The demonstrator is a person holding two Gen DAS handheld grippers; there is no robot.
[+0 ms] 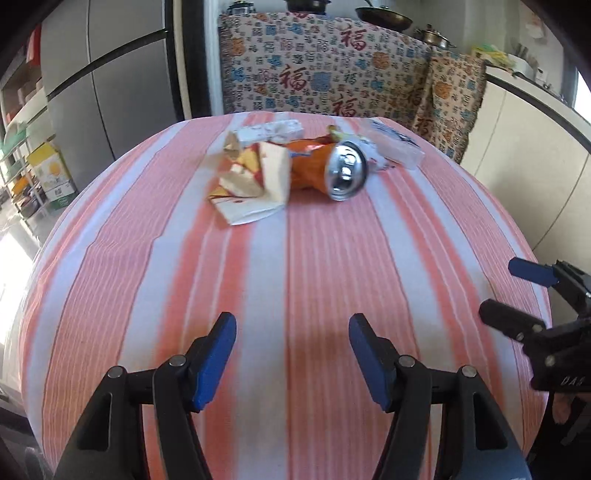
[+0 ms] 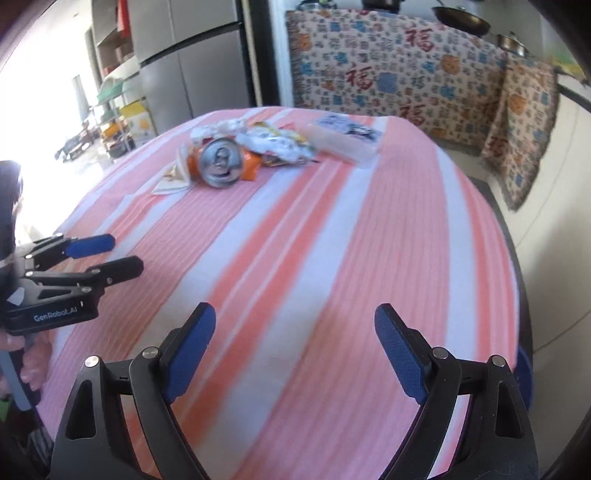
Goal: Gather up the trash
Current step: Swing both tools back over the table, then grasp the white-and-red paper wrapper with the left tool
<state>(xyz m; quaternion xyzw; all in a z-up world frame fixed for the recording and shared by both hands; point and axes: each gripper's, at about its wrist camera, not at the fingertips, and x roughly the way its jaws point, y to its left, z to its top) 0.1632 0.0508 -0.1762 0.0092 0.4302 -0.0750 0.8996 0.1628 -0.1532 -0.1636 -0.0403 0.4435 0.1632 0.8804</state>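
A pile of trash lies at the far end of the striped tablecloth [image 1: 295,258]. It holds a crushed silver can [image 1: 345,171] on an orange wrapper [image 1: 308,155], a crumpled paper carton [image 1: 251,177], a white wrapper [image 1: 269,129] and a clear plastic pack [image 1: 393,144]. In the right wrist view the can [image 2: 221,162] lies left of a crumpled wrapper [image 2: 273,142] and the plastic pack [image 2: 343,142]. My left gripper [image 1: 291,319] hovers open over the near cloth, holding nothing. My right gripper [image 2: 294,310] is wide open and also holds nothing, well short of the pile. Each shows in the other's view: right gripper [image 1: 502,290], left gripper [image 2: 123,253].
Behind the table stands a cabinet draped in patterned cloth [image 1: 325,74] with pans [image 1: 384,16] on top. A grey fridge [image 1: 110,92] and shelves [image 1: 22,147] are at the left. A white counter [image 1: 524,147] flanks the table's right edge.
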